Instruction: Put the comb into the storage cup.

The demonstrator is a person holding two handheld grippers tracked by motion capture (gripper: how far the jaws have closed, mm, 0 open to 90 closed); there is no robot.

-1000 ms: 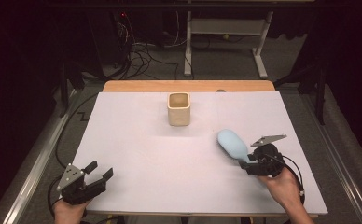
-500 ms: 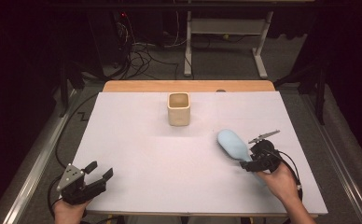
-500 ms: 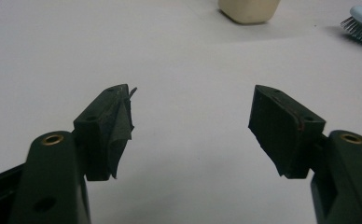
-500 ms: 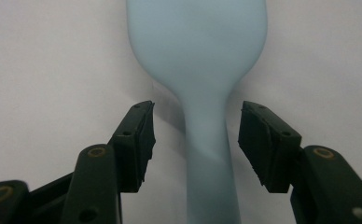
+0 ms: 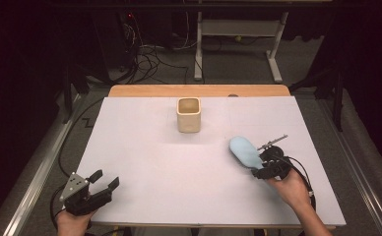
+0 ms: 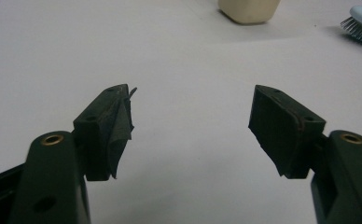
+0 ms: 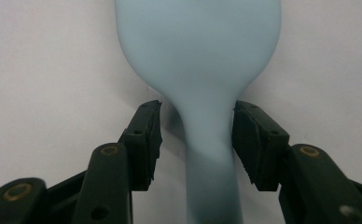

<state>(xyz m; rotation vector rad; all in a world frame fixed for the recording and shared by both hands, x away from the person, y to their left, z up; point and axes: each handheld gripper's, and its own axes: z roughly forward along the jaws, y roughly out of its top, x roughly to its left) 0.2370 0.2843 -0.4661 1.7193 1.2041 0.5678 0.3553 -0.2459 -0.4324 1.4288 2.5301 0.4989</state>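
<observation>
Hairbrush [image 5: 244, 152] handle bracketed by the right gripper [image 7: 195, 135] on the white worktop [image 5: 179, 187].
Right jaws have just been closing, with the blue handle between them; thin gaps remain each side, so no grip yet. Since a second ago that gripper dropped lower. Left gripper [image 6: 191, 126] idles unclenched, the beige cup [image 5: 188, 114] far ahead.

No legible text or labels
</observation>
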